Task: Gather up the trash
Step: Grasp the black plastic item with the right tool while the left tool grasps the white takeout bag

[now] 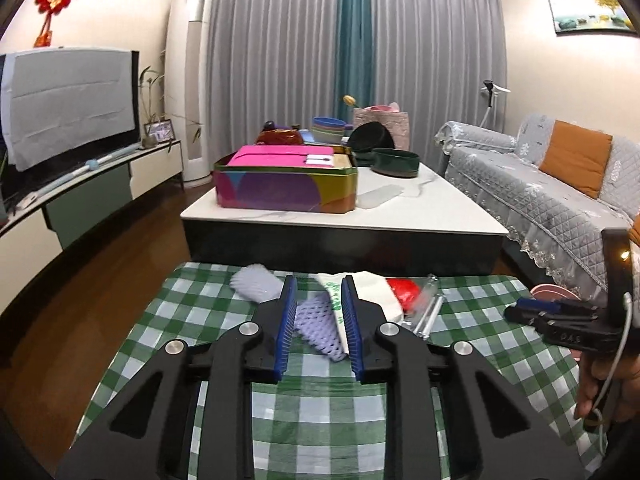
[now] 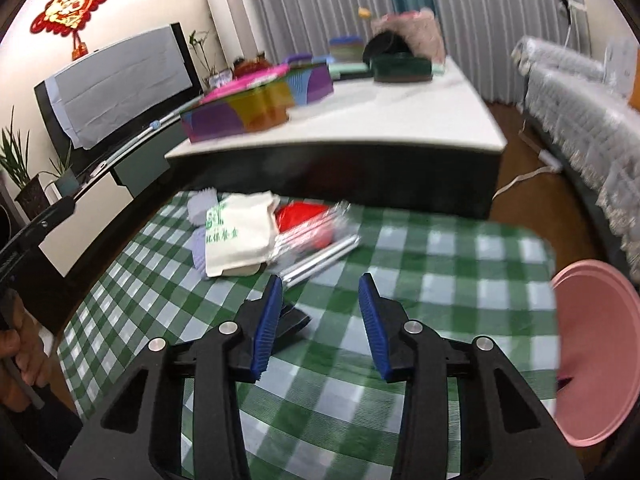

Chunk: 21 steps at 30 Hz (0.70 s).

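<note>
1. Two grippers, one trash pile on the checked cloth [image 2: 400,248]. Left gripper [image 1: 320,312] sits narrowed around the lavender foam net [image 1: 318,326]; contact unclear, no real grip yet, I'd guess.
2. Right gripper [image 2: 320,316] is half open, empty, pile just ahead-left of it.
3. Next: pinch gently, since the net's squishy mesh. The white bag [image 2: 240,232] looks floppy, the clear wrapper [image 2: 316,236] crinkly. Pink bin [image 2: 596,352] waits to its right.

So the tablecloth [image 1: 320,412] is green and white gingham. At its 12 o'clock end there's pale lilac foam netting [image 1: 318,326], a cream bag [image 2: 240,232] with green print, and something bright red [image 2: 304,218] under clear wrap. Gripper pads [image 2: 266,324] are royal blue on black. Pink bin [image 2: 596,352] at 3 o'clock. The tin [image 1: 286,188] is magenta, purple and gold, curtains [image 1: 280,40] grey with a teal stripe.
</note>
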Available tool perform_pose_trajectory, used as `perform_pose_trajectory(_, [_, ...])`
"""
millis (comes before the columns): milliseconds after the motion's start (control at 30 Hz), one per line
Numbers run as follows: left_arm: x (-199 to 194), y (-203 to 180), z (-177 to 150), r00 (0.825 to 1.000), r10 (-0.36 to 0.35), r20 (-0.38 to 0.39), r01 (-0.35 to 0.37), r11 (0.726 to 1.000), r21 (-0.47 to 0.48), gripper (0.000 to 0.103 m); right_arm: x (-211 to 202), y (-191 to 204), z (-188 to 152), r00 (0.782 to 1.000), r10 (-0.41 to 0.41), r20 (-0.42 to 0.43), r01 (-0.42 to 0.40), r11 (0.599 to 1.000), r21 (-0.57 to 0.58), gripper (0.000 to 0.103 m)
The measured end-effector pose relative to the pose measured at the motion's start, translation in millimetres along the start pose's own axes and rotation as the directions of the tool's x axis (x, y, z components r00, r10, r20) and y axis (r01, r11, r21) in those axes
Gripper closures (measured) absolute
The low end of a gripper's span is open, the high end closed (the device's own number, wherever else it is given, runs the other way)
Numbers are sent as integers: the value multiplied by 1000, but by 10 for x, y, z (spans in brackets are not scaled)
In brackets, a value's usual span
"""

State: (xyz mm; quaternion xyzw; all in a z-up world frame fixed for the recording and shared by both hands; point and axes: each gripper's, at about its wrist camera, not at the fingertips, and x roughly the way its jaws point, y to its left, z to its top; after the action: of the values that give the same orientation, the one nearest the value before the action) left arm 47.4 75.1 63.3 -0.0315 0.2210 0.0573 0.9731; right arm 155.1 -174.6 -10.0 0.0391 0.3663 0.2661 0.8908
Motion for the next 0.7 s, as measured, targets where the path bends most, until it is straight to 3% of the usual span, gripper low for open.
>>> perform_pose_trajectory(267, [190, 121, -38, 1000, -7, -30, 6, 999, -50, 80, 409, 80, -109, 996, 11, -90, -13, 1000, -14, 61])
perform_pose_trajectory(500, [403, 51, -77, 998, -23, -51, 20, 999, -50, 80, 637, -13, -192, 984, 69, -167, -61, 997, 57, 60])
perform_pose_trajectory(600, [509, 18, -119, 997, -30, -69, 27, 998, -54, 80, 705, 2, -255, 973, 122, -197, -109, 991, 79, 70])
perform_pose_trajectory(700, [649, -21, -142, 995, -40, -90, 35, 998, -60, 80, 651, 78, -250, 972, 157, -175, -148, 987, 65, 87])
